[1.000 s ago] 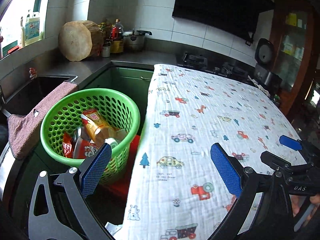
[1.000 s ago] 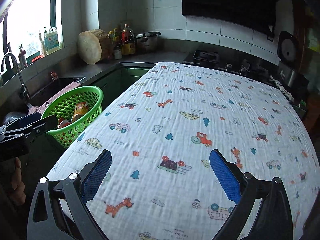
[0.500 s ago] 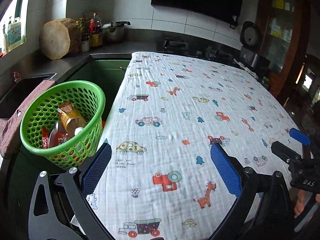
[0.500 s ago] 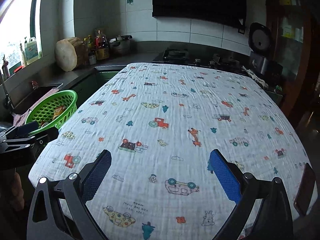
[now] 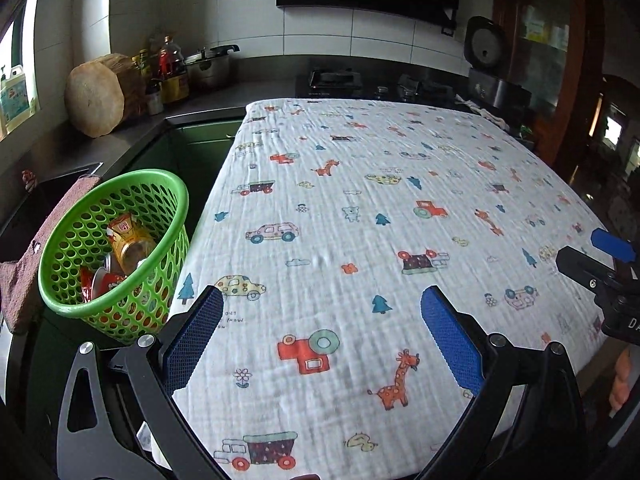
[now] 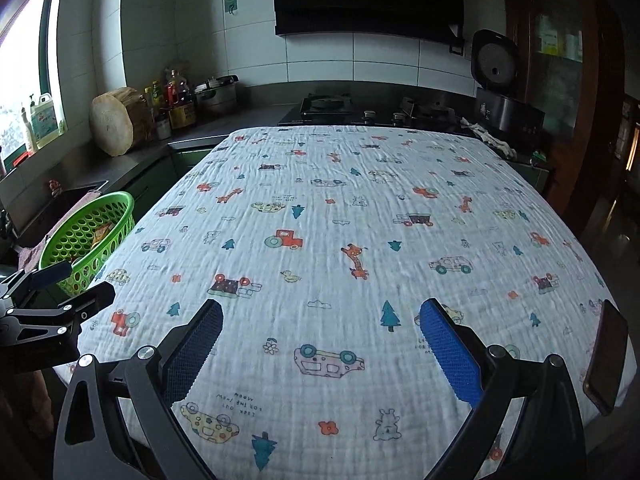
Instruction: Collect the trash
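Trash (image 5: 120,256) (wrappers, can) lies in green basket (image 5: 160,184) beside printed tablecloth (image 5: 360,220), which shows no litter; left gripper (image 5: 322,338) and right gripper (image 6: 320,344) both spread apart, empty; task judged essentially complete.

a home kitchen: white tiled walls, a dark counter (image 6: 256,118) with a gas hob (image 6: 326,105), a pot (image 6: 216,94), sauce bottles (image 6: 176,98), a round chopping block (image 6: 114,126), a sink (image 5: 44,200) and a rice cooker (image 6: 500,92).
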### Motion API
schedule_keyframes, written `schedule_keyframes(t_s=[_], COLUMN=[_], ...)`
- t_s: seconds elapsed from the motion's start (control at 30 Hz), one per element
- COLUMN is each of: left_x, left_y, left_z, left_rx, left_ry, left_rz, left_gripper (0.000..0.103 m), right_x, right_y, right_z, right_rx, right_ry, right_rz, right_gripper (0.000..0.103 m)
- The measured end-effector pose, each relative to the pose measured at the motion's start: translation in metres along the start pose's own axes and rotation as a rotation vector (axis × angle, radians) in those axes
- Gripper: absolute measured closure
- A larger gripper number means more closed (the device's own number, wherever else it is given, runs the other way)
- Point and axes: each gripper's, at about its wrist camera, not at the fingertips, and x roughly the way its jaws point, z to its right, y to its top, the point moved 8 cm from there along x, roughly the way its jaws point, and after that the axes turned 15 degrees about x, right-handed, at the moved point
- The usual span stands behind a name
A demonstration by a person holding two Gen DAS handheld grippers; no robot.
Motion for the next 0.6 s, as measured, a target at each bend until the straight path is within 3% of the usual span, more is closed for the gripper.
schedule_keyframes(t_s=[0.6], left_x=[-0.0032], left_y=[-0.0007], left_z=[0.0038], left_rx=[0.012], left_ry=[0.000], left_rz=[-0.001], left_gripper=[0.005], right_x=[-0.0023], right_y=[0.0005], right_z=[-0.0036], right_rx=[-0.007], right_ry=[0.008], right_rz=[0.000], right_gripper=[0.007])
